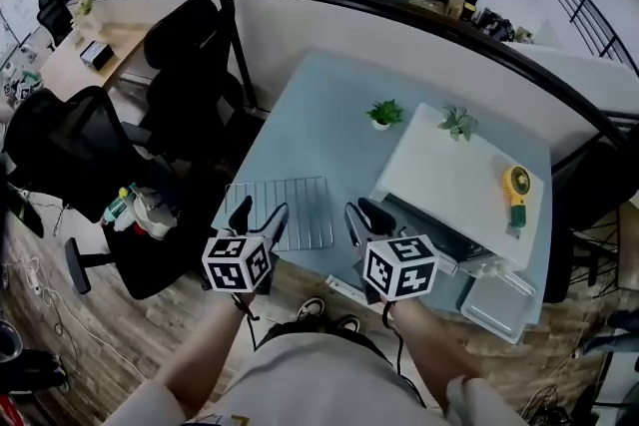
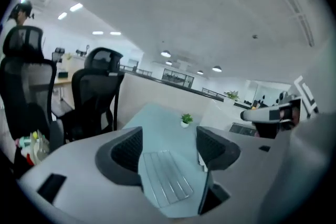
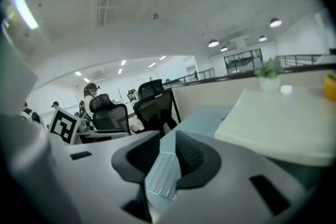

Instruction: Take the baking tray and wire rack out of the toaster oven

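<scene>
Wrap-up looks like the step in hand, since both task items appear to be already out of the oven. Farthest left, the left gripper (image 1: 258,217) hangs above the near edge of the bench (image 1: 319,105) with its jaws well apart and nothing between them. Just beyond it the wire rack (image 1: 285,205) lies flat on the bench, a pale grid of thin parallel bars in a rectangular frame, untouched by either gripper. The right gripper (image 1: 364,217) hovers beside the rack's right edge, its jaws drawn close with a narrow gap and gripping nothing. Further right stands the white toaster oven (image 1: 454,180), its front seemingly open toward the person and a yellow fan (image 1: 516,187) lying on its top. At the bench's near right corner sits the baking tray (image 1: 499,304), shallow, silvery and round-cornered, apparently empty. The next move probably calls for little more than drawing both grippers clear, perhaps after checking that the oven is empty.
</scene>
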The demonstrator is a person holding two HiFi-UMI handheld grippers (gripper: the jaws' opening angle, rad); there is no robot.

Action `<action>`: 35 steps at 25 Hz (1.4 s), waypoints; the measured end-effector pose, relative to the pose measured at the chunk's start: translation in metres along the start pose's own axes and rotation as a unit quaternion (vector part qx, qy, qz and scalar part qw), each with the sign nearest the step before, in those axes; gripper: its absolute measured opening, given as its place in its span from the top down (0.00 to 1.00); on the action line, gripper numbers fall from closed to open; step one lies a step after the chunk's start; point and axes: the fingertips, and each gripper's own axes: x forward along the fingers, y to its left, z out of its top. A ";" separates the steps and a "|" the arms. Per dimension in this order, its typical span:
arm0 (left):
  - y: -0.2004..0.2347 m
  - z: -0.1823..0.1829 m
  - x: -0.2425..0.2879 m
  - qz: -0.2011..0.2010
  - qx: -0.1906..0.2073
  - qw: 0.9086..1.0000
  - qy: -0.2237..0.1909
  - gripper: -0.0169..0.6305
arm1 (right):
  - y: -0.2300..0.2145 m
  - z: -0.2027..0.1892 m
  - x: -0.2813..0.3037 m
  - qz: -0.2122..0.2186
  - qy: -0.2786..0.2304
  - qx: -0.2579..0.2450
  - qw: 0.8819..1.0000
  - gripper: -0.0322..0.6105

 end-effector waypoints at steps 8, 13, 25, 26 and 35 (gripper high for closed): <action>-0.074 0.074 -0.015 -0.055 0.138 0.985 -0.094 0.63 | -0.003 0.078 -0.085 -0.043 -0.112 -0.045 0.992 0.87; -0.115 0.110 -0.030 -0.096 0.179 0.970 -0.136 0.72 | -0.012 0.107 -0.145 -0.085 -0.167 -0.071 0.980 0.93; -0.202 0.143 -0.063 -0.201 0.239 0.936 -0.160 0.91 | -0.008 0.119 -0.254 -0.154 -0.222 -0.120 0.955 0.95; -0.208 0.139 -0.064 -0.207 0.246 0.933 -0.159 0.92 | -0.006 0.116 -0.259 -0.157 -0.221 -0.119 0.955 0.95; -0.264 0.101 -0.065 -0.288 0.262 0.912 -0.131 0.95 | -0.013 0.077 -0.297 -0.205 -0.210 -0.092 0.952 0.95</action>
